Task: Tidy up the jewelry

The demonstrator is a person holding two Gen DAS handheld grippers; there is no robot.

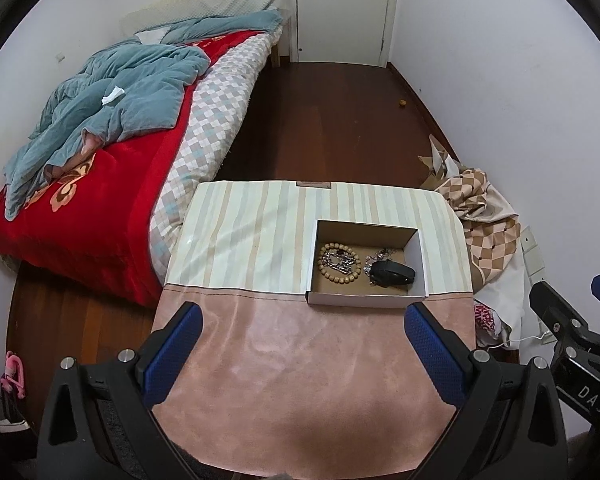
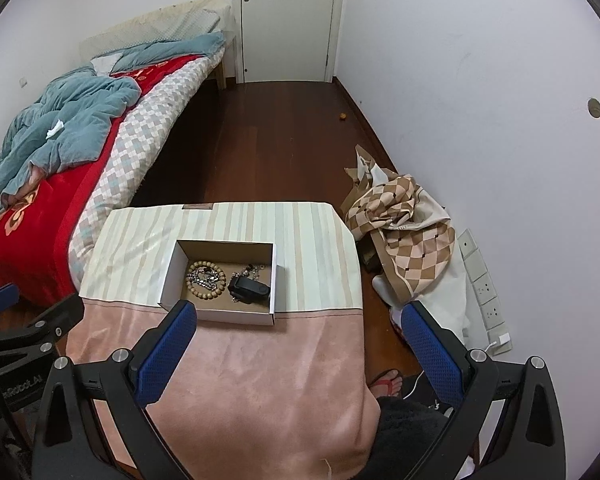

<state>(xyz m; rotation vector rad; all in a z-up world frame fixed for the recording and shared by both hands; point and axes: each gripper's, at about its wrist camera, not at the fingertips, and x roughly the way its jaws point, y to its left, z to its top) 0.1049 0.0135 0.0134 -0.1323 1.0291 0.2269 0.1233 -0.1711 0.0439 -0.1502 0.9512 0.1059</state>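
An open white cardboard box [image 1: 364, 299] [image 2: 220, 314] stands on the cloth-covered table [image 1: 260, 352] [image 2: 260, 380]. Inside lie a wooden bead bracelet [image 1: 323, 268] [image 2: 216, 288], a silver chain [image 1: 340, 266] [image 2: 200, 278] within it, a small silver chain piece [image 1: 380, 257] [image 2: 250, 270] and a black watch [image 1: 392, 274] [image 2: 249, 291]. My left gripper [image 1: 302, 354] is open and empty, in front of the box above the pink cloth. My right gripper [image 2: 298, 354] is open and empty, nearer than the box and to its right.
A bed [image 1: 100, 152] [image 2: 60, 140] with red and blue bedding stands to the left. A checkered cloth heap [image 1: 484, 216] [image 2: 404, 232] lies on the floor to the right by the wall. A white door [image 1: 340, 8] is at the far end.
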